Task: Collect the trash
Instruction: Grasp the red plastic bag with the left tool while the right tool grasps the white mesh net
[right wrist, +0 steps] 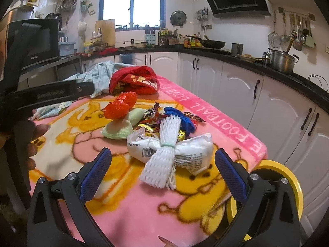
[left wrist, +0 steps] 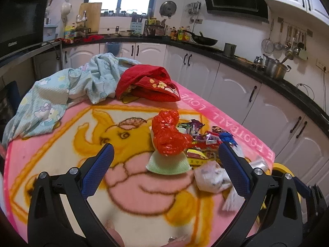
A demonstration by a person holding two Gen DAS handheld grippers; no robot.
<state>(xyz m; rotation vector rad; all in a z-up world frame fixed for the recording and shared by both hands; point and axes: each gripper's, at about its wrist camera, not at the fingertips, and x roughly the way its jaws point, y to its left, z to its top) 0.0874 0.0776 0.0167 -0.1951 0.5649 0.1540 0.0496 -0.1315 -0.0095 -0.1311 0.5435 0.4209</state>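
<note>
White foam net bundle: on pink blanket over bench, atop white plastic bag, front of trash pile. Lies dead ahead of right hand-held gripper, long axis running away from it. Right nearer. Left hand-held gripper faces red wrapper. Both spread, empty.

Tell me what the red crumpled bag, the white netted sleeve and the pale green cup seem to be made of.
Red crumpled bag: thin glossy plastic film, judging by its sharp creases and glints.
White netted sleeve: likely soft foam mesh, matte, with an open lattice, cinched by a band.
Pale green cup: possibly paper or foam; matte, finely ribbed; hard to tell.
</note>
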